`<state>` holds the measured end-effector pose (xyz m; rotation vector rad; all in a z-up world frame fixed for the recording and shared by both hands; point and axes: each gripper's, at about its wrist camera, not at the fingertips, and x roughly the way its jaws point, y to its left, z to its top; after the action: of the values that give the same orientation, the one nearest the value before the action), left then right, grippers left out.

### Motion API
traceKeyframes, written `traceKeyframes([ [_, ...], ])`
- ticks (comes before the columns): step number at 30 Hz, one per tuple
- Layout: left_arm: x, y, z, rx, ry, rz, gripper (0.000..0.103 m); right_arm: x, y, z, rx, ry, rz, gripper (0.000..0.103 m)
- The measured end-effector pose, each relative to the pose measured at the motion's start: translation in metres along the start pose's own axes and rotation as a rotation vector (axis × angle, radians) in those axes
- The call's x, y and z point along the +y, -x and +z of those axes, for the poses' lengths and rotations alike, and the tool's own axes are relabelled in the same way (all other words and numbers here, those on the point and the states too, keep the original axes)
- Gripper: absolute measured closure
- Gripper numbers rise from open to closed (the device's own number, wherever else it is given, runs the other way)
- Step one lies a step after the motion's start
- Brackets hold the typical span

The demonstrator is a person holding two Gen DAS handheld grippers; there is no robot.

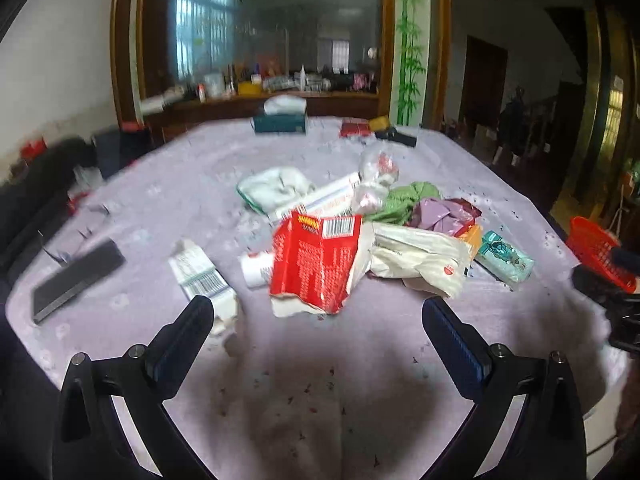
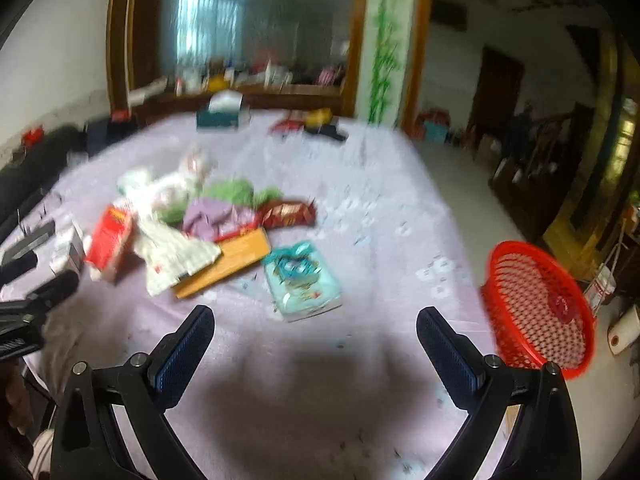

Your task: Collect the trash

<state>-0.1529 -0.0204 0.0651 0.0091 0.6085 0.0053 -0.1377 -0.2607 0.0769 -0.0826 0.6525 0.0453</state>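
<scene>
Lilac patterned cloth covers the bench (image 1: 168, 200), and a dark shadow falls on it nearest the cameras. Over that shadow the left hand-held gripper (image 1: 318, 314) hangs with its jaws spread wide and nothing between them; the right hand-held gripper (image 2: 315, 322) is spread just as wide and equally empty, tilted down toward the cloth.

Just beyond the left gripper's fingertips lies a torn red carton (image 1: 316, 262), with a white tube (image 1: 254, 268) tucked against its left side and a crumpled white barcode wrapper (image 1: 202, 276) a little further left. A flat black slab (image 1: 76, 280) rests well apart near the left edge. Right of the carton sits a crumpled cream paper bag (image 1: 420, 258), then a teal packet (image 1: 506, 260), which lies just ahead of the right gripper. Behind these, the trash pile continues with a purple wrapper (image 1: 436, 214), green fabric (image 1: 408, 200) and a white cloth (image 1: 276, 188).

A red mesh basket (image 2: 540, 312) stands tilted at the bench's right edge, near the right gripper's right finger.

At the far end sit a teal tissue box (image 1: 280, 122) and some blurred small items, with a large wood-framed mirror (image 1: 260, 28) behind.
</scene>
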Motion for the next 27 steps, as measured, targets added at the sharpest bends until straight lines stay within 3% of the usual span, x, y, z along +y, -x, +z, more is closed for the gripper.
traceKeyframes([
  [2, -0.004, 0.010, -0.004, -0.045, -0.006, 0.052, 0.000, -0.002, 0.018, -0.008, -0.050, -0.028, -0.028, 0.001],
  [5, -0.008, 0.020, -0.010, -0.054, 0.016, 0.058, 0.000, 0.001, 0.028, -0.017, -0.079, -0.044, -0.029, 0.002],
  [9, -0.011, 0.026, -0.022, -0.046, 0.010, 0.084, 0.000, 0.000, 0.033, -0.027, -0.066, -0.071, -0.008, 0.006],
  [27, -0.018, 0.023, -0.027, -0.035, 0.002, 0.092, 0.000, -0.003, 0.029, -0.032, -0.027, -0.077, -0.071, 0.006],
])
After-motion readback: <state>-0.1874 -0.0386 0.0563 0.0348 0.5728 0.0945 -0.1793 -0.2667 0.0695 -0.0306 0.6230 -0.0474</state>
